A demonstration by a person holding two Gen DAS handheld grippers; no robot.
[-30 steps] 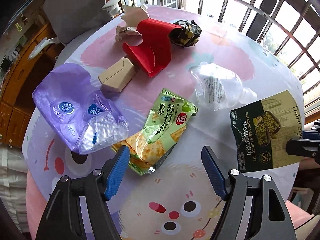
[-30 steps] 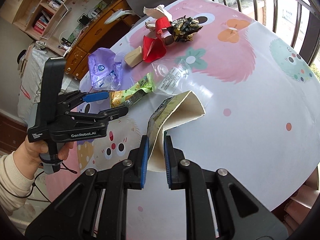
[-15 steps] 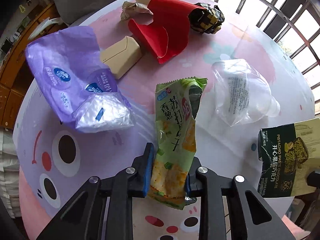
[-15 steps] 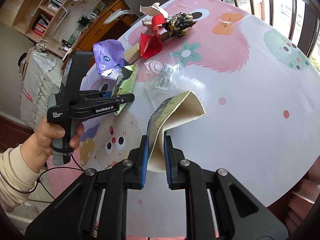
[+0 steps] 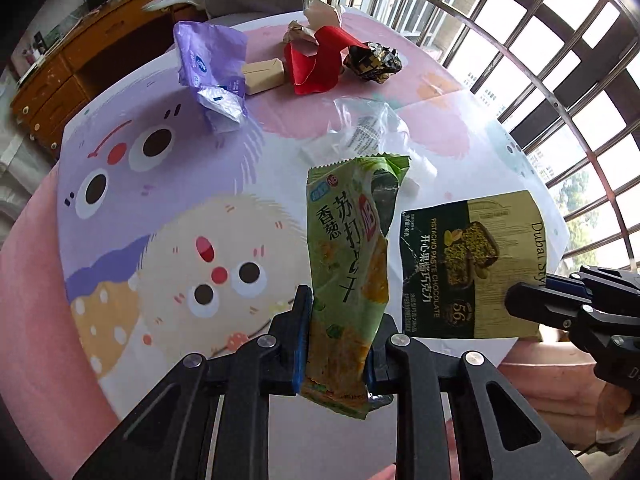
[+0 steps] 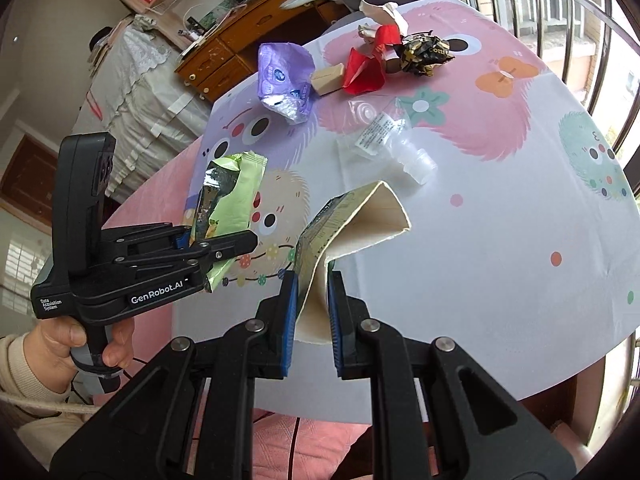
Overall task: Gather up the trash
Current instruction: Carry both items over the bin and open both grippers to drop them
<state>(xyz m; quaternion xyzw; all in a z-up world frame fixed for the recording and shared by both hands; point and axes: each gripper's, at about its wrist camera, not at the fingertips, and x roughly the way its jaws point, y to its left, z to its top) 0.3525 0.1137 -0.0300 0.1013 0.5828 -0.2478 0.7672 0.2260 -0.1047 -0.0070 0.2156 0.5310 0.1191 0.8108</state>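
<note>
**Both grippers loaded with wrappers; remaining trash on table**

The left gripper [image 5: 336,344] was clamped on a green cracker wrapper [image 5: 352,248], held upright and clear of the round table [image 5: 168,184]. The wrapper bore Chinese characters and a red "NB" badge; its torn top showed a silver lining in the right wrist view. The gripper body read "GenRobot.AI" and "Data Acquisition System", with a hand [image 6: 72,344] around its handle.

The right gripper [image 6: 312,320] was closed on a flattened chocolate carton [image 5: 468,264], folded between its pads. Legible print: "PISTACHIO PASTE CHOCOLATE", "Dubai Sty…" and "56", plus Chinese text. Its plain inner face [image 6: 376,216] curled upward over the table edge.

Lying on the cartoon-printed tablecloth, well apart from both grippers:
- a clear plastic pouch [image 6: 384,136] with a white spout and a small printed label, unreadable;
- a purple wrapper [image 5: 212,72] with blue oval logos, unreadable;
- a small tan box [image 5: 262,76] just beside it;
- a red paper carton [image 5: 316,64], touching crumpled beige paper [image 5: 320,20] behind it;
- a crumpled black-and-gold wrapper [image 6: 424,54], partly reading "Cotti".
</note>
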